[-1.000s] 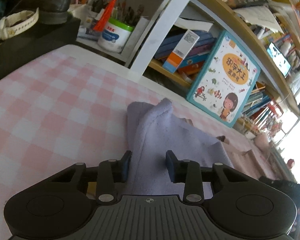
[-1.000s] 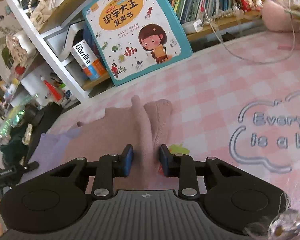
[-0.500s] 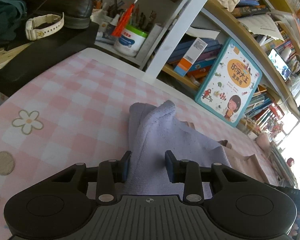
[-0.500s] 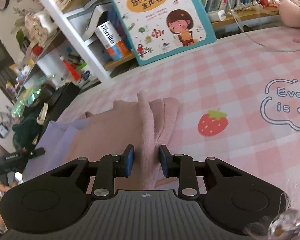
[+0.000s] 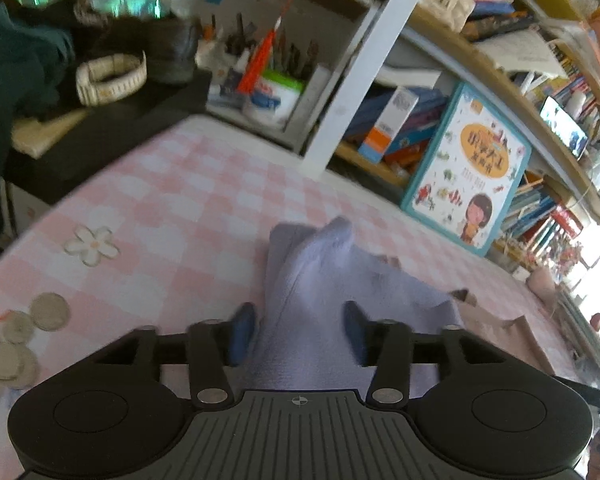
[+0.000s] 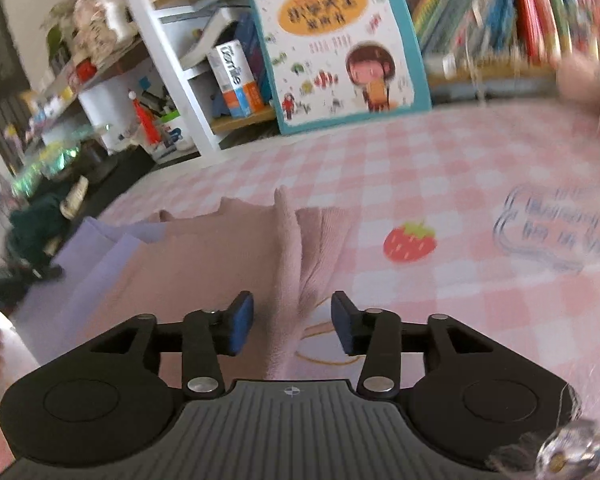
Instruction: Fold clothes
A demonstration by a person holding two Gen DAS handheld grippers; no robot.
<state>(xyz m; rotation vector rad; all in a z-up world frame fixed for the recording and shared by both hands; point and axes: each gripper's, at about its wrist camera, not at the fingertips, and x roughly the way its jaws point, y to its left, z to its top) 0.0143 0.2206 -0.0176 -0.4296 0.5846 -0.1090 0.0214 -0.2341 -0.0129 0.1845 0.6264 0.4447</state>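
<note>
Ahead of the left gripper [image 5: 298, 334] and to its left, a pen tub's [image 5: 274, 98] label is too blurred to read. The jaws are opening, with a lilac cloth [image 5: 320, 280] ridge between the pads, unpressed. Ahead of the right gripper [image 6: 292, 326] a box [image 6: 236, 78] reads roughly "usmile"; the picture book's [image 6: 336, 40] orange title is smeared. Its jaws are opening around a pink cloth [image 6: 288, 248] fold, pads clear. To its right, sheet [image 6: 440, 168] lettering is blurred and cut off.

Left gripper [image 5: 298, 332] tilts downward, jaws opening, pads clear of the fabric ridge between them. Right gripper [image 6: 293, 326] likewise angles down, jaws spreading, nothing pinched.
</note>
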